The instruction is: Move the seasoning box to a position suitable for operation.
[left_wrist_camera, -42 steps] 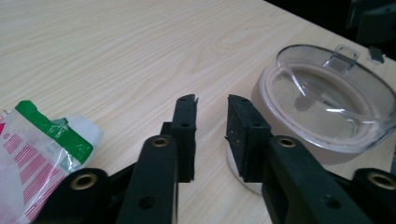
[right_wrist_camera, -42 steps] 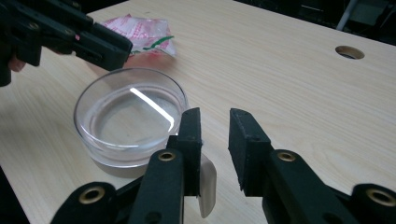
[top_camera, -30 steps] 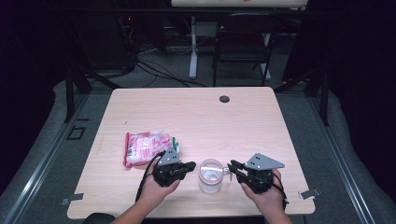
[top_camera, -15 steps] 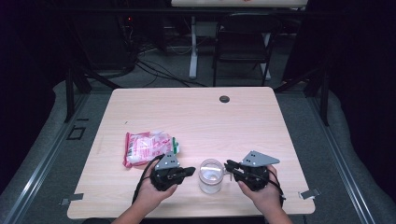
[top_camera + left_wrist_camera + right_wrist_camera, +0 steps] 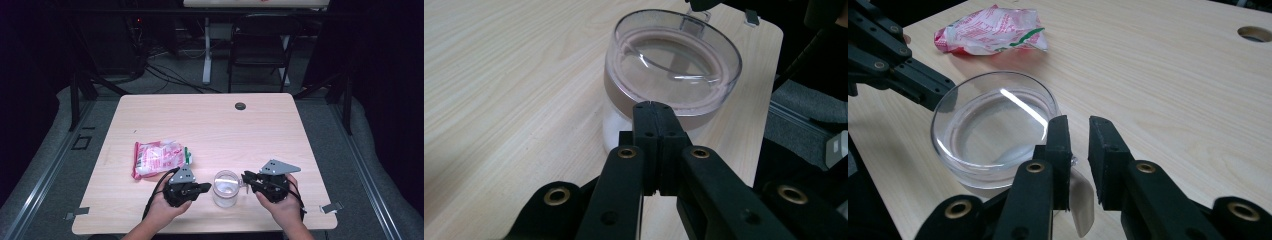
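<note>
Clear lidded jar (image 5: 226, 188) stands between my two grippers near the tabletop (image 5: 210, 125) front edge.
My left gripper (image 5: 651, 107) has just pressed its jaws together, empty, against the jar's side; my right gripper's (image 5: 1078, 131) jaws stand slightly spread around the lid tab (image 5: 1074, 161), ready to pull it.

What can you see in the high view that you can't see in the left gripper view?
The high view alone shows the red and white bag, the round hole near the table's far edge, a chair behind the table, and both hands holding their grippers. The left gripper view alone shows the left gripper up close: its jaws are pressed together with nothing between them, just short of the jar's side. Both views show the clear jar with its see-through lid, standing on the wooden table.
</note>
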The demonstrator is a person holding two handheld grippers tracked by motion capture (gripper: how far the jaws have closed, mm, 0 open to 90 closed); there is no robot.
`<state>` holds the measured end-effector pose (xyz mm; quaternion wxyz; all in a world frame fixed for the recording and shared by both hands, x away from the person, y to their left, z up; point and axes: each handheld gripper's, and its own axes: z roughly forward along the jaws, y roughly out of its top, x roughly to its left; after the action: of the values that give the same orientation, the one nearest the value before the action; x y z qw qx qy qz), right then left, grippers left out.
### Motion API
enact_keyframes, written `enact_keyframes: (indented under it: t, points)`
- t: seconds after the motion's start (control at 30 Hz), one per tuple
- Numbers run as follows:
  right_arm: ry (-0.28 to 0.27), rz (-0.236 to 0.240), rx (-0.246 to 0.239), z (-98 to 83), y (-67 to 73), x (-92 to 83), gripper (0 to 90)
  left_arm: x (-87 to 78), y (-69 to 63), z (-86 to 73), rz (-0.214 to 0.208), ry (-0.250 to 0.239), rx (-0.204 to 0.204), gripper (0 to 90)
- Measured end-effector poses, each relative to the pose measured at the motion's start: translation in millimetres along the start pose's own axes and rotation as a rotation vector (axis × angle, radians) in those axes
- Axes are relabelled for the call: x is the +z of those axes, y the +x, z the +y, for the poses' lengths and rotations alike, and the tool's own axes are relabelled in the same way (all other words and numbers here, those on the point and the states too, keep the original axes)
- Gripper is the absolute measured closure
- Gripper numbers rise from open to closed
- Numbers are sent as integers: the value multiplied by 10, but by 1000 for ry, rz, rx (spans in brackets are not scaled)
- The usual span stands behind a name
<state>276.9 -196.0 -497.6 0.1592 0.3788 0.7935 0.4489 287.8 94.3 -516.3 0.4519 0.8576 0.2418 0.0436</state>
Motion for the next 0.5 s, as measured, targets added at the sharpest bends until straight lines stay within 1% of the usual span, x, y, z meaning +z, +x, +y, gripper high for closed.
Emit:
enact_keyframes:
  t: [0.03, 0.07, 0.13, 0.17, 0.23, 0.3, 0.33, 0.4, 0.47, 0.5]
  points:
    - [2, 1, 7, 0, 1, -6, 793, 7, 2, 1, -2, 2, 6, 900]
    - [1, -1, 8, 0, 0, -10, 793, 14, -1, 0, -5, 5, 1, 900]
    - [6, -2, 16, 0, 3, -19, 792, 19, 4, 1, -2, 11, 6, 900]
    - [9, -2, 22, 1, 3, -22, 787, 22, 7, 1, -7, 14, 2, 900]
    - [19, 7, 44, 3, -3, -28, 772, 30, 7, 0, -17, 19, -2, 900]
    - [24, 10, 66, 1, -14, -30, 749, 41, 5, 0, -13, 28, 7, 900]
    - [23, 11, 73, -2, -21, -31, 741, 44, 4, -1, -13, 28, 4, 900]
    - [21, 17, 89, -8, -31, -29, 733, 45, 11, -3, -19, 28, 2, 900]
    - [24, 31, 121, -13, -44, -29, 730, 47, 7, -6, -19, 29, 0, 900]
    - [27, 32, 123, -14, -50, -30, 731, 48, 4, -8, -19, 31, 2, 900]
